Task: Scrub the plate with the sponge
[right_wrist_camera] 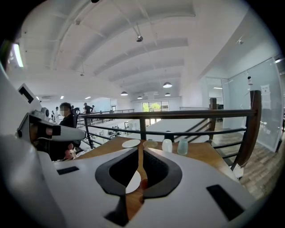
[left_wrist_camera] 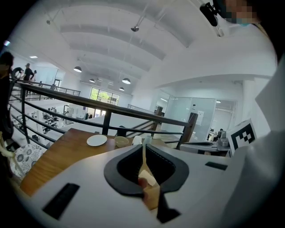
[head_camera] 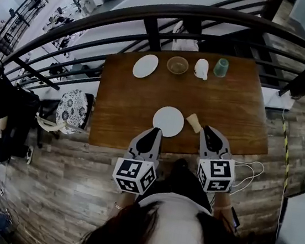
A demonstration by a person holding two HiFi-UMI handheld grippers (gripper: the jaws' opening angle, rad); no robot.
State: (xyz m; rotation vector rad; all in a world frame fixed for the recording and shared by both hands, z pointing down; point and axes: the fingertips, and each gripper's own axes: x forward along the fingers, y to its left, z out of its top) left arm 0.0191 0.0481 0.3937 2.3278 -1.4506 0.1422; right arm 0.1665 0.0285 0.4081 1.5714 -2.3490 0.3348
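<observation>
Setting: wooden table (head_camera: 232, 107) on a raised wood-plank floor, with a dark railing (head_camera: 153, 32) behind its far edge and an open hall below.
Left gripper (head_camera: 154, 133): at the table's near edge, left of centre, just short of the plate; jaws clenched to a thin slit, nothing gripped.
Plate (head_camera: 169, 121): white and round, lying flat near the middle of the near edge, bare of both grippers.
Sponge (head_camera: 193, 122): small tan block on the wood just right of the plate, close to its rim; whether they touch cannot be told.
Right gripper (head_camera: 209, 133): at the near edge, just right of the sponge and apart from it; jaws clenched together, nothing between them.
Far edge, left to right: second plate (head_camera: 145, 66), glass bowl (head_camera: 178, 65), white cup (head_camera: 202, 69), green cup (head_camera: 221, 67), set in a row and well apart from the grippers.
</observation>
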